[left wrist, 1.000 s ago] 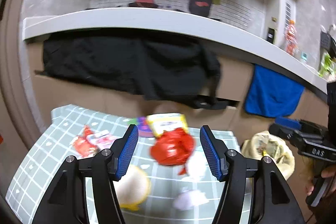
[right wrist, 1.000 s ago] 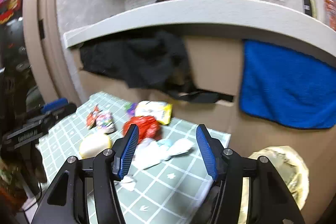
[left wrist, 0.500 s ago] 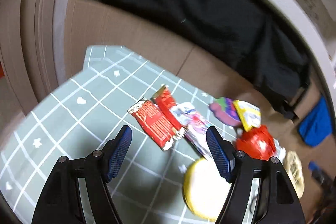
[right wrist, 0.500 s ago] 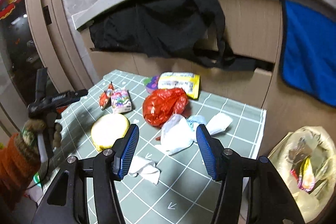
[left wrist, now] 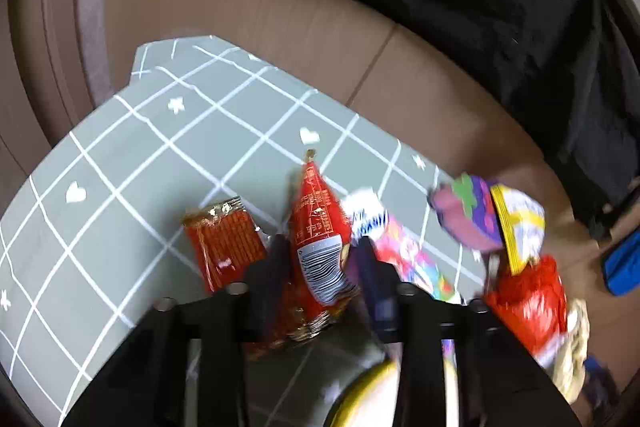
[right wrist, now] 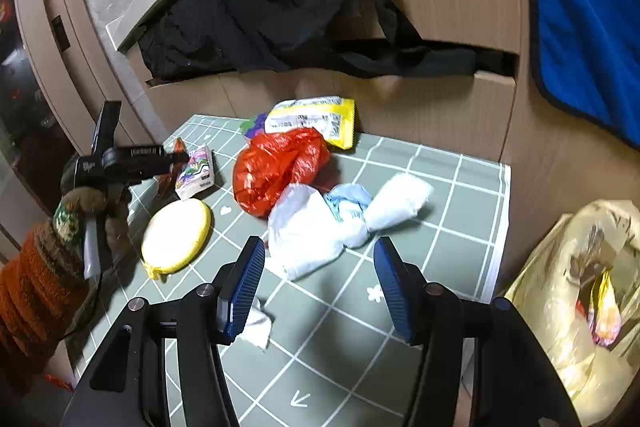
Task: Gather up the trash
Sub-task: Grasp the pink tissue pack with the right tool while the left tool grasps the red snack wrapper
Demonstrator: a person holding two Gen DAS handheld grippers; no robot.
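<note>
Fingers of the left gripper (left wrist: 320, 267) stand narrow on either side of a red snack wrapper (left wrist: 318, 235) at lower centre of the left wrist view, seemingly pinching it (blur hides the contact itself). Over in the right wrist view, the right gripper (right wrist: 320, 283) hangs wide and empty just short of a white plastic bag (right wrist: 320, 227) at mid-frame.

Judging by this, the step in hand is the pickup of that wrapper from the green checked tablecloth (left wrist: 140, 155). Next it would need lifting free of the second red packet (left wrist: 224, 247) and the colourful wrapper (left wrist: 408, 255) flanking it, then carrying to the yellowish trash bag (right wrist: 572, 291) at the right edge of the right wrist view.

Writing: a barcode on a white label and some small pale print on the gripped wrapper, illegible. A yellow-edged packet (right wrist: 316, 119) by the red plastic bag (right wrist: 280, 163) carries print too small to read.
</note>
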